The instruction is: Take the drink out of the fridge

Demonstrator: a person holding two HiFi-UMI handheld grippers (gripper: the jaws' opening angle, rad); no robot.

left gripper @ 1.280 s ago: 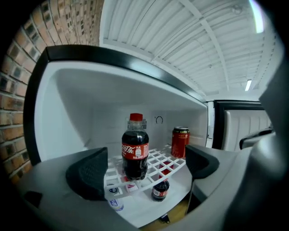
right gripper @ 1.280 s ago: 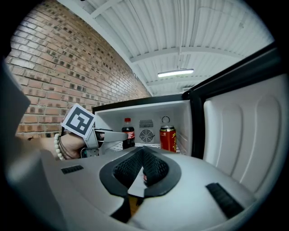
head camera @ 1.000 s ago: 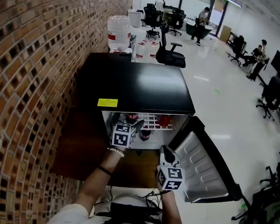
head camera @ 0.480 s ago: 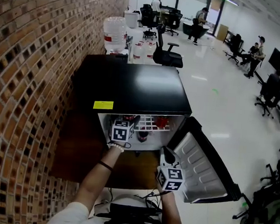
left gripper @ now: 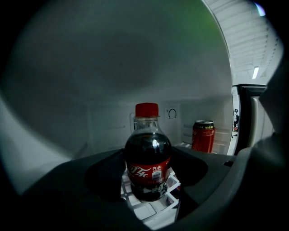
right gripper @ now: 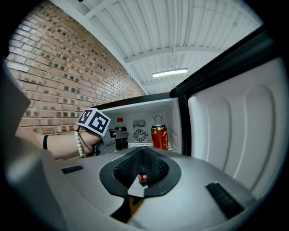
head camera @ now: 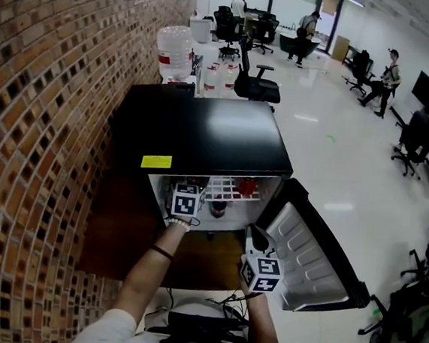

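Note:
A small cola bottle (left gripper: 148, 158) with a red cap stands upright on the white wire shelf inside the open black mini fridge (head camera: 203, 128). My left gripper (left gripper: 148, 170) reaches into the fridge and its jaws are closing, with one dark pad close on each side of the bottle. The right gripper view shows the same bottle (right gripper: 120, 137) just past the left gripper (right gripper: 108, 142). My right gripper (head camera: 256, 237) hangs outside the fridge by the door, pads together and holding nothing.
A red can (left gripper: 203, 135) stands on the same shelf to the bottle's right, near the fridge wall. The fridge door (head camera: 312, 252) is swung open to the right. A brick wall (head camera: 46, 113) runs along the left. Water jugs and office chairs stand beyond the fridge.
The left gripper has pushed a little deeper into the fridge, up around the bottle. The right gripper has stayed in place.

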